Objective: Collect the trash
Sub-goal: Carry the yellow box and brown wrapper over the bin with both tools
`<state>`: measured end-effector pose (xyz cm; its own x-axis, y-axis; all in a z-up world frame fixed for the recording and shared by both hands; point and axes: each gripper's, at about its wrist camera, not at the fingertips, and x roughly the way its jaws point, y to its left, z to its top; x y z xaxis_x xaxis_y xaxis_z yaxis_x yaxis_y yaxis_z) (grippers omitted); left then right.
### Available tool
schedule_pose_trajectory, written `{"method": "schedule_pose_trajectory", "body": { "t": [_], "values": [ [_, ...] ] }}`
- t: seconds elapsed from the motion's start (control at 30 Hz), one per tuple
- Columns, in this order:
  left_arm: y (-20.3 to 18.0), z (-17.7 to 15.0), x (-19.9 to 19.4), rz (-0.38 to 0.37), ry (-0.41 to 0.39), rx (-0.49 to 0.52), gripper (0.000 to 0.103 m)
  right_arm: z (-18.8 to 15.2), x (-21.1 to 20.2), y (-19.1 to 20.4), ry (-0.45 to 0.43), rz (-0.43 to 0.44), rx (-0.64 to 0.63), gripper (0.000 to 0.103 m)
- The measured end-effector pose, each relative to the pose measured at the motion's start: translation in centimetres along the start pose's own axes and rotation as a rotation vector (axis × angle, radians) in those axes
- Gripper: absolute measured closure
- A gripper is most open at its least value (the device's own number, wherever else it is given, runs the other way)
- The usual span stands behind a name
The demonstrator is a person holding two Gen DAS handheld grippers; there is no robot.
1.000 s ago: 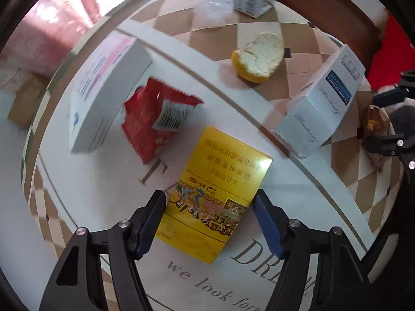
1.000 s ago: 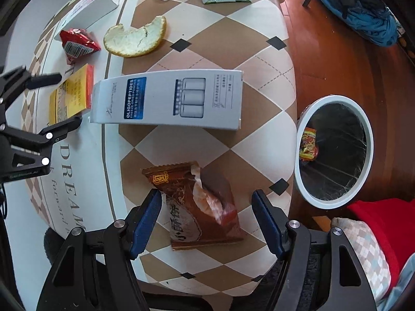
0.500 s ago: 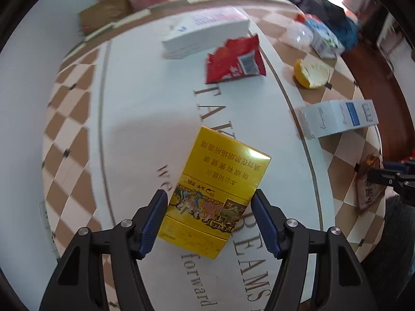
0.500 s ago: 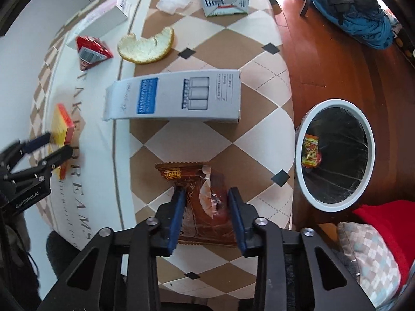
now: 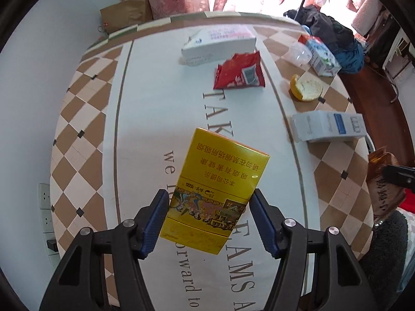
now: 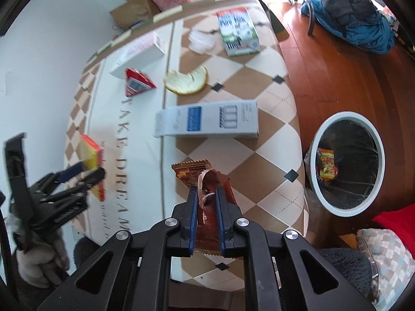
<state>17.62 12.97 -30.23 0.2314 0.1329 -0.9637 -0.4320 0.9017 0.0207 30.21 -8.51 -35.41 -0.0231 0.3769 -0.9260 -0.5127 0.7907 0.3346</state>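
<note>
Beneath both of my grippers spreads the table (image 5: 85, 119), its cloth checkered brown and cream with a white band of printed lettering. On the wooden floor beside it stands the trash bin (image 6: 347, 114), white-rimmed with a black liner, and 1 colourful wrapper (image 6: 327, 168) already lies inside. On the table, the long white-and-blue carton (image 6: 207, 123) lies flat near the middle, a white box with pink print (image 5: 220, 42) sits at the far side, and a milk carton (image 6: 237, 32) rests by the far edge next to a clear plastic cup (image 5: 299, 53). Between them lie a piece of citrus peel (image 6: 187, 83) and a red snack packet (image 5: 238, 72).

My left gripper (image 5: 208, 220) has its jaws clamped on the 2 long edges of a yellow cigarette pack (image 5: 220, 181), which hangs clear above the white band of the cloth. My right gripper (image 6: 206, 202) has its jaws closing on a torn brown wrapper (image 6: 193, 175); the pads pinch its crumpled middle, and the wrapper sits above the table's near corner, with the bin off to its right in the right wrist view.
</note>
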Motion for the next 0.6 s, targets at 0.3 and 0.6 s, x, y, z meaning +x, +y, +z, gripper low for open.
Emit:
{"method": "schedule_pose_trajectory", "body": {
  "t": [0.3,0.6],
  "values": [
    [-3.6,1.4,-7.4,-0.031,-0.19,0.043,0.043,0.2,-5.9,-0.5,-0.12,0.062,0.007,0.09],
    [-13.0,4.8,-13.6,-0.216,-0.307,0.154,0.043,-0.3,-13.2,-7.3,-0.264,0.064,0.094,0.09]
  ]
}}
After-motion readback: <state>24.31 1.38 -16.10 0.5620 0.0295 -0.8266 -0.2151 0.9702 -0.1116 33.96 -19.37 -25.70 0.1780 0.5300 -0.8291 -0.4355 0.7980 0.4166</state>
